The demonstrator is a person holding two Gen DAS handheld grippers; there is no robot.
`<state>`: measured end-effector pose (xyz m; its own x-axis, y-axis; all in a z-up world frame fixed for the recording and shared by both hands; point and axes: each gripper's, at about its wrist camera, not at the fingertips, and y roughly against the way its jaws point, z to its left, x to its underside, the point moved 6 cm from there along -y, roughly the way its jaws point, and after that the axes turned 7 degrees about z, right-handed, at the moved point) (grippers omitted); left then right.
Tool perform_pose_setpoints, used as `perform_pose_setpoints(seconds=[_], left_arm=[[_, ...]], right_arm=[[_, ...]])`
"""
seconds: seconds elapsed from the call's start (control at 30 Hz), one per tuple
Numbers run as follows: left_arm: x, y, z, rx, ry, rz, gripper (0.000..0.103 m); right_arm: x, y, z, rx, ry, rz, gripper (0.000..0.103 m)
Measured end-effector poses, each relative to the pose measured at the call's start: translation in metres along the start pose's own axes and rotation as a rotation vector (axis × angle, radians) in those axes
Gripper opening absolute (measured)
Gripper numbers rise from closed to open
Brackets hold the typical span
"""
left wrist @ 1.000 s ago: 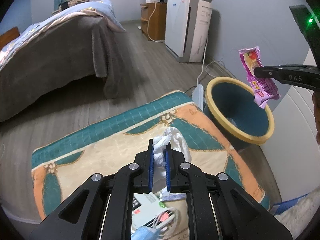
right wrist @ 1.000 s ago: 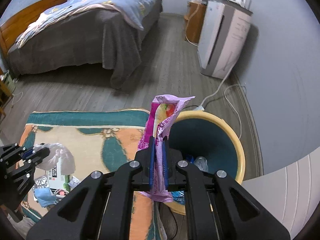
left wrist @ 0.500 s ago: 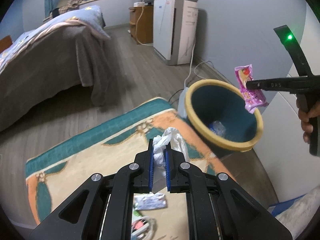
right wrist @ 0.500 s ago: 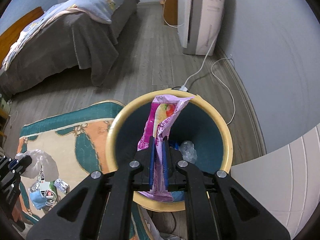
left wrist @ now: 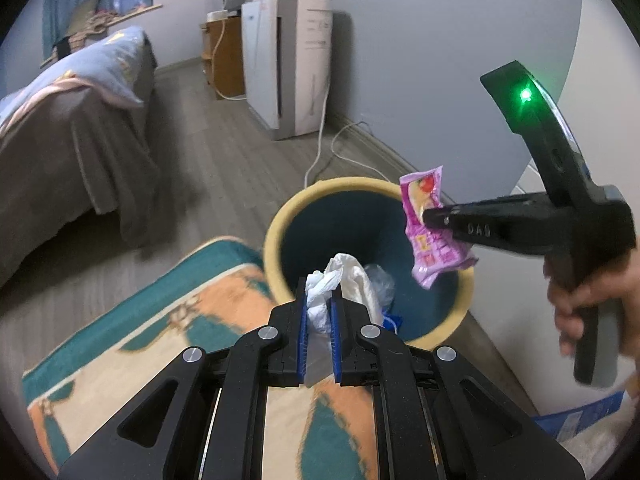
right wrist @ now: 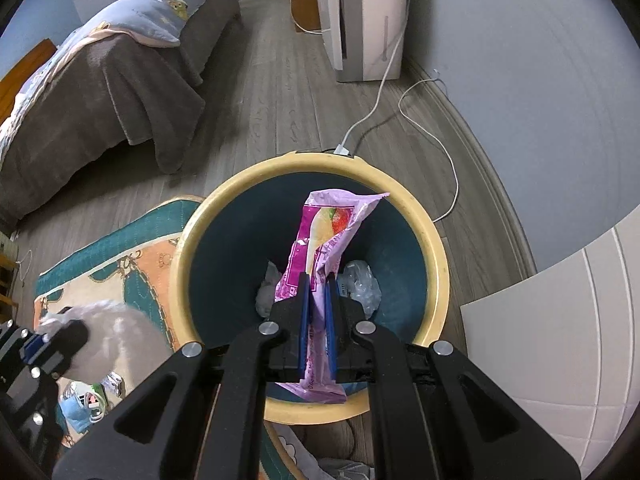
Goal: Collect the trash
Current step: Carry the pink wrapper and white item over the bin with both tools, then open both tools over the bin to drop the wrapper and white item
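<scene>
My right gripper (right wrist: 315, 280) is shut on a pink snack wrapper (right wrist: 324, 236) and holds it over the open mouth of a blue bin with a yellow rim (right wrist: 188, 240). The wrapper (left wrist: 426, 224) and right gripper (left wrist: 428, 214) also show in the left wrist view, above the bin (left wrist: 276, 216). My left gripper (left wrist: 319, 300) is shut on a crumpled white plastic bag (left wrist: 352, 276), just short of the bin's near rim. The left gripper (right wrist: 44, 340) and its bag (right wrist: 120, 336) appear blurred at lower left in the right wrist view. Crumpled clear plastic (right wrist: 360, 284) lies inside the bin.
A patterned teal and orange rug (left wrist: 140, 340) lies left of the bin, with a blue mask and small litter (right wrist: 84, 400) on it. A bed (left wrist: 60, 140) stands at left. A white appliance (left wrist: 288, 64) and cables (right wrist: 400, 112) are by the wall. A white cabinet (right wrist: 560, 320) stands at right.
Both grippers have moved toward the bin. The wrapper is now lower, over the bin's middle. The left gripper with the bag has come from over the rug to the bin's rim.
</scene>
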<state>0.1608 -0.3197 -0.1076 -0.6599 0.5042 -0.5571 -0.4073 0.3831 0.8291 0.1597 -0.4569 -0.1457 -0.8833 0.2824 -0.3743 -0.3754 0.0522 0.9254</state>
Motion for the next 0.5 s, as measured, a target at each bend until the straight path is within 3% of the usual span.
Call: perform_pose_setpoints(seconds=[0.27, 0.5], left_arm=[[-0.015, -0.039, -0.004, -0.013, 0.033, 0.034, 0.010], [-0.033, -0.041, 0.002, -0.054, 0.036, -0.021, 0.011]], right_arm=[[-0.002, -0.004, 0.002, 0.009, -0.009, -0.010, 0.007], [-0.007, 0.000, 0.002, 0.031, -0.012, -0.056, 0.008]])
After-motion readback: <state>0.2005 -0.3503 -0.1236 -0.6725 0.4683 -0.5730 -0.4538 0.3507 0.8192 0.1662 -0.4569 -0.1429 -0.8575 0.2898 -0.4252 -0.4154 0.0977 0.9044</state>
